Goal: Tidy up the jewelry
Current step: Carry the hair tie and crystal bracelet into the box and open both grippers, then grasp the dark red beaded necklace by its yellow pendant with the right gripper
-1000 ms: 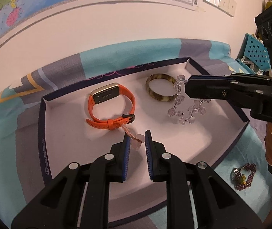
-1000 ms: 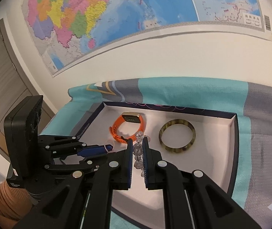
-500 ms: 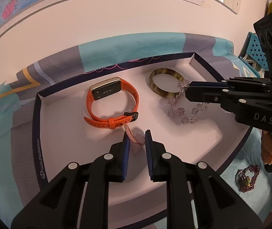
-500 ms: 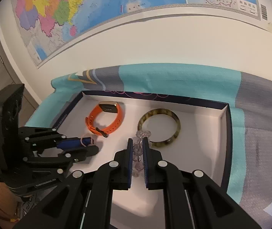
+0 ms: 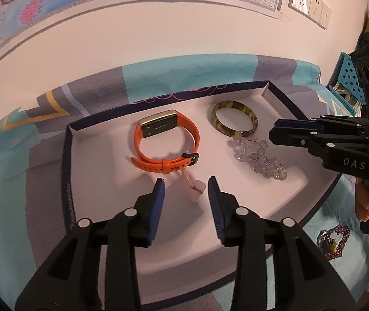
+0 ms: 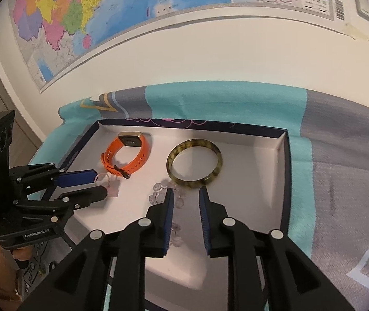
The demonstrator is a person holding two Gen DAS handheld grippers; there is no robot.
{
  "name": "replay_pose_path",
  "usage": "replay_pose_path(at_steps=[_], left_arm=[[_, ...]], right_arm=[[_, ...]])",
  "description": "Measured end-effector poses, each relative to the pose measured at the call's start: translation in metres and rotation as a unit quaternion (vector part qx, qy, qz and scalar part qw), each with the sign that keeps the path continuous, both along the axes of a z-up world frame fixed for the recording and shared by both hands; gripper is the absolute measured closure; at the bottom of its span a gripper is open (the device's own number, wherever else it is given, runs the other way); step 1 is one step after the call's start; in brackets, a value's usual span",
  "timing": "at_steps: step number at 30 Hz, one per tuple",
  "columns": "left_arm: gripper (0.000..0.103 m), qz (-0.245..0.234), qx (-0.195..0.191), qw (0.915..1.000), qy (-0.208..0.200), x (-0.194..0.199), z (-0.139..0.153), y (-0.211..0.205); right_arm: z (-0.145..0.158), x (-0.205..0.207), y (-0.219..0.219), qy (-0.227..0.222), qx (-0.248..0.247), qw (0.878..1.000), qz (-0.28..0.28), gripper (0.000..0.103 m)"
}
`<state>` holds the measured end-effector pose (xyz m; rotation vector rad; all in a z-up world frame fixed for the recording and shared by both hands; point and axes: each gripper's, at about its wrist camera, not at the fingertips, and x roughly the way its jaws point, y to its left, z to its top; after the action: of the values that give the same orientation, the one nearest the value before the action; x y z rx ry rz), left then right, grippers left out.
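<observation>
Inside the shallow white tray (image 5: pixel 93 155) with dark rim, the left hand-held gripper (image 5: pixel 186 181) is opening around a pale pink charm bracelet (image 5: pixel 194 185), pads clear. The right hand-held gripper (image 6: pixel 186 194) is opening over knobbly clear beads (image 5: pixel 259 158) touching the glossy tortoiseshell bangle (image 5: pixel 235 121). An orange rubbery watch (image 5: pixel 168 142) lies left.

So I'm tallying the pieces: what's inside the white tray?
Inside the tray: an orange watch, a tortoiseshell bangle, a clear bead bracelet and a small pink charm. The near floor is hidden by both opening grippers.
</observation>
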<state>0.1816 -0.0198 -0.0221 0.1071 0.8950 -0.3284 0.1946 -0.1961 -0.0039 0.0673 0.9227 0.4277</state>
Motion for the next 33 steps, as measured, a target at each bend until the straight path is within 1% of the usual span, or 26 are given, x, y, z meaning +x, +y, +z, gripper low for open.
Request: replay_pose_path(at_steps=[1,3,6,9,12,14,16,18,20,22,27,29,30,33], left_arm=[[0.059,0.003,0.000,1.0000,-0.004,-0.003,0.002,0.002],[0.057,0.011,-0.002,0.9999,-0.010,-0.008,0.006,0.006],[0.055,0.014,-0.014,0.9995,-0.026,-0.023,0.018,0.011],[0.051,0.015,-0.020,0.9988,-0.042,-0.038,0.027,0.014],[0.051,0.014,-0.030,0.9978,-0.057,-0.056,0.034,0.018],[0.051,0.011,-0.031,0.9975,-0.062,-0.066,0.036,0.018],[0.050,0.008,-0.030,0.9975,-0.063,-0.074,0.034,0.018],[0.048,0.007,-0.029,0.9977,-0.061,-0.083,0.031,0.019],[0.048,0.007,-0.031,0.9979,-0.056,-0.088,0.028,0.021],[0.047,0.010,-0.031,0.9981,-0.053,-0.093,0.025,0.022],[0.047,0.011,-0.037,0.9981,-0.047,-0.103,0.020,0.025],[0.046,0.013,-0.041,0.9981,-0.044,-0.106,0.019,0.026],[0.046,0.013,-0.042,0.9981,-0.043,-0.107,0.019,0.026],[0.046,0.015,-0.044,0.9982,-0.039,-0.111,0.016,0.028]], right_arm=[[0.002,-0.002,-0.002,-0.003,0.000,1.000,-0.003,0.075],[0.006,-0.007,-0.007,-0.008,0.003,1.000,-0.009,0.067],[0.015,-0.022,-0.012,-0.019,0.013,1.000,-0.003,0.067],[0.026,-0.046,-0.014,-0.037,0.007,0.999,0.012,0.067],[0.032,-0.075,-0.015,-0.048,-0.005,0.998,0.035,0.067],[0.030,-0.095,-0.016,-0.048,-0.011,0.998,0.049,0.068],[0.026,-0.110,-0.017,-0.038,-0.011,0.997,0.062,0.076],[0.019,-0.125,-0.015,-0.028,-0.022,0.997,0.071,0.080],[0.011,-0.137,-0.013,-0.020,-0.031,0.996,0.077,0.080],[0.002,-0.148,-0.014,-0.003,-0.023,0.996,0.081,0.080],[-0.017,-0.153,-0.008,0.021,-0.012,0.997,0.075,0.080],[-0.021,-0.153,-0.007,0.019,-0.011,0.997,0.072,0.084],[-0.022,-0.153,-0.007,0.019,-0.008,0.997,0.072,0.091],[-0.021,-0.154,-0.008,0.016,-0.007,0.997,0.070,0.092]])
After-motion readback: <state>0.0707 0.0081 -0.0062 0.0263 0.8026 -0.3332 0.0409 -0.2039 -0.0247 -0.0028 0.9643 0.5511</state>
